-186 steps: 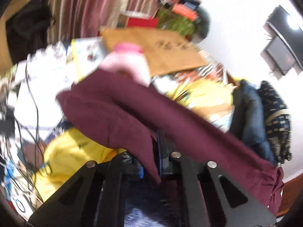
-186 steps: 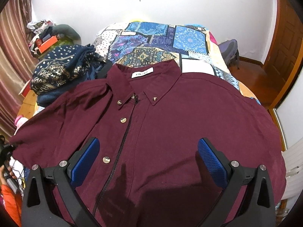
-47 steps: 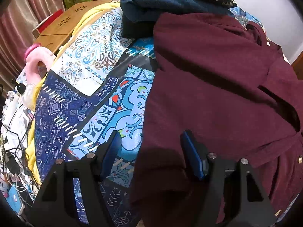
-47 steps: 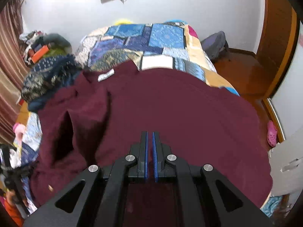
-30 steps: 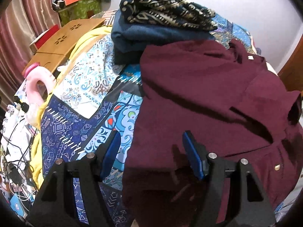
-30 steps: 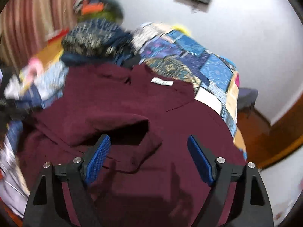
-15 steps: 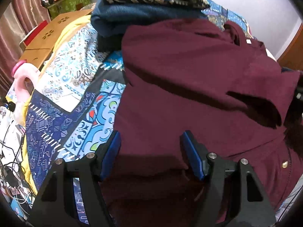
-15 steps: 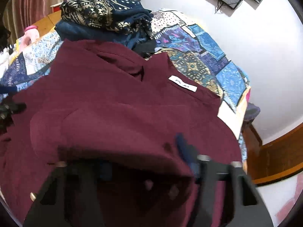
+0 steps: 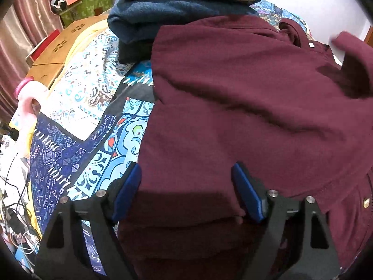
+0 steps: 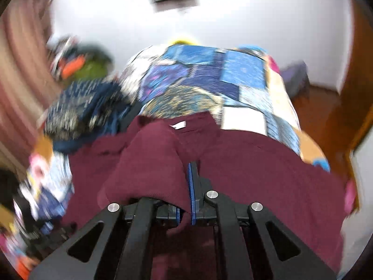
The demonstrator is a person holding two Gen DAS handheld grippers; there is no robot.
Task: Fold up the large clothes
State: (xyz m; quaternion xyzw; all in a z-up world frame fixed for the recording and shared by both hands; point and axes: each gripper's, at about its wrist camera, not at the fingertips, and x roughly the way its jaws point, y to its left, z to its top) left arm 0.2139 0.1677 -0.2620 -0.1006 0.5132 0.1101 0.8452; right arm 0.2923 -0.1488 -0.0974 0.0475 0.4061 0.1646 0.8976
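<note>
Left hand-held gripper (image 9: 186, 186) jaws apart, above maroon shirt (image 9: 244, 116) spread on bed (image 9: 88, 121). Right hand-held gripper (image 10: 187, 182) clamped on raised shirt fold, remaining fabric below it.

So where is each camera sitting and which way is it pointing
Left wrist: on the left hand-held gripper, looking down over the maroon shirt and patchwork bedspread; its open blue-padded fingers show.
Right wrist: on the right hand-held gripper, facing along the bed toward the white wall, blurred; its fingers are shut on shirt fabric.
Both show the shirt and the folded clothes stack.
</note>
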